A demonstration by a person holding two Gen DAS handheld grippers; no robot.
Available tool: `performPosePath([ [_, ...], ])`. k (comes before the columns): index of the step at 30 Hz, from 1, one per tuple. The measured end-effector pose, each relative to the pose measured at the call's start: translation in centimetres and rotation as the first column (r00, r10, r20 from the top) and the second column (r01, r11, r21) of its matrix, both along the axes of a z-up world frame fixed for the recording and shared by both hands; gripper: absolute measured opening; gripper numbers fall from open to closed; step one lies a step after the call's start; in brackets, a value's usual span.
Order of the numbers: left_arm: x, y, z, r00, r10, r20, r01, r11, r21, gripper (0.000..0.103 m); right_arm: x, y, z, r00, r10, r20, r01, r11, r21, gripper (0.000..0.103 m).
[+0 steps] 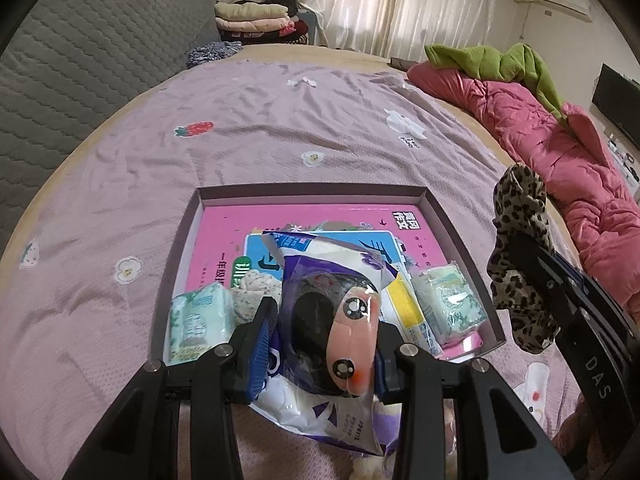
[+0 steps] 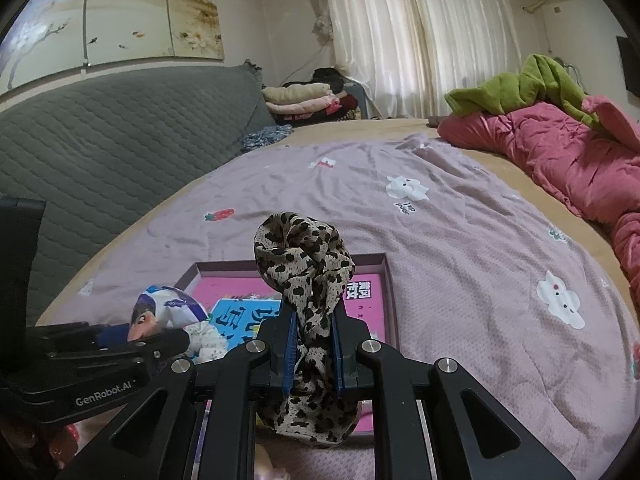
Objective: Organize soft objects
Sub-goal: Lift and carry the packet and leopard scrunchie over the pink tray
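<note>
My left gripper is shut on a clear and purple plastic bag holding a pink and black plush toy, held over the near edge of a shallow box on the bed. The box holds a pink book, two green tissue packs and a speckled cloth. My right gripper is shut on a leopard-print scrunchie, held above the box's right part. It also shows in the left wrist view at the right. The bagged toy shows at the left in the right wrist view.
The bed has a mauve sheet with printed flowers. A pink quilt and a green garment lie along the right. A grey padded headboard stands at the left. Folded clothes are stacked beyond the bed.
</note>
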State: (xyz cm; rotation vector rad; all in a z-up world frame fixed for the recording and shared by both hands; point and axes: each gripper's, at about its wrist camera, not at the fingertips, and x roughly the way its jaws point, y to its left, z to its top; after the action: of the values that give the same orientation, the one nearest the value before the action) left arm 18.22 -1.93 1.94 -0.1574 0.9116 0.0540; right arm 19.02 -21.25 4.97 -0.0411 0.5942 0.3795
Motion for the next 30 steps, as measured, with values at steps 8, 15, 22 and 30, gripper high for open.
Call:
performPosePath([
  [8, 1.8, -1.3, -1.1, 0.999, -0.031, -0.018, 0.031, 1.000, 0.006, 0.041, 0.8, -0.5, -0.6, 1.000, -0.010, -0.001, 0.010, 1.000, -0.001, 0.015],
  [15, 3.1, -2.3, -2.9, 0.997, -0.049, -0.058, 0.049, 0.999, -0.003, 0.041, 1.1, -0.6, -0.7, 1.000, -0.009, 0.005, 0.009, 1.000, -0.008, 0.015],
  [22, 3.8, -2.5, -4.2, 0.995, -0.061, -0.082, 0.060, 0.998, -0.010, 0.041, 1.9, -0.7, -1.4, 1.000, -0.004, -0.013, 0.004, 1.000, -0.014, 0.015],
  [30, 4.2, -2.2, -5.3, 0.993, -0.058, -0.101, 0.056, 0.998, -0.023, 0.041, 2.6, -0.3, -2.9, 0.999, 0.014, -0.039, -0.016, 0.999, -0.041, 0.015],
])
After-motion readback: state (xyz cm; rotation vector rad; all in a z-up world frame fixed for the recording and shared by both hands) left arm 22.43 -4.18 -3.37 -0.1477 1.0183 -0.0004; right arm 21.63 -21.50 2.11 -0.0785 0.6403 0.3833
